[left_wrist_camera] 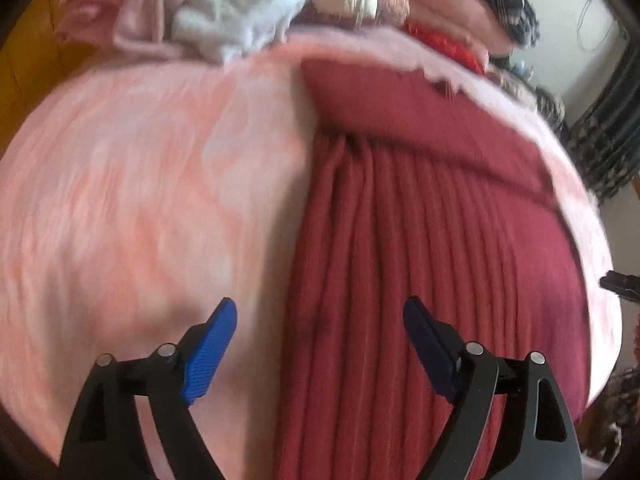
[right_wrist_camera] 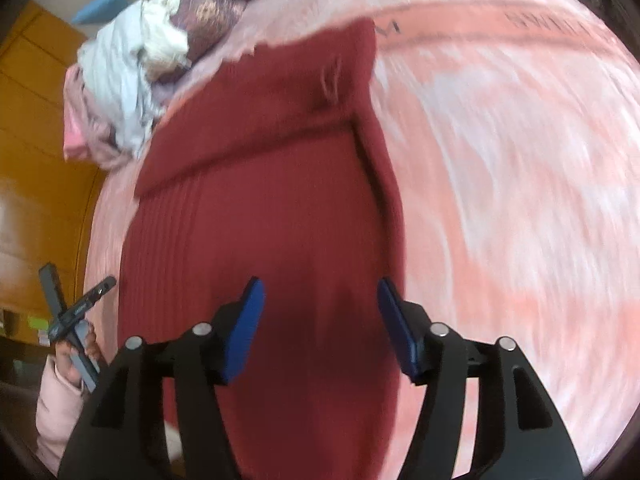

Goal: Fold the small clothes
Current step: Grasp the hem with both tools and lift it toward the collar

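Both the left tongs and right tongs are spread wide, holding nothing, just above the red ribbed sweater lying on the pink blanket. Everything's motion-blurred. Only the right view catches lettering beyond the sweater, unreadable.

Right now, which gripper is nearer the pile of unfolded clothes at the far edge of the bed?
Left. The left gripper hangs open over the red ribbed sweater's left edge, the side where the clothes pile lies. The right gripper hangs open over the sweater's right half.
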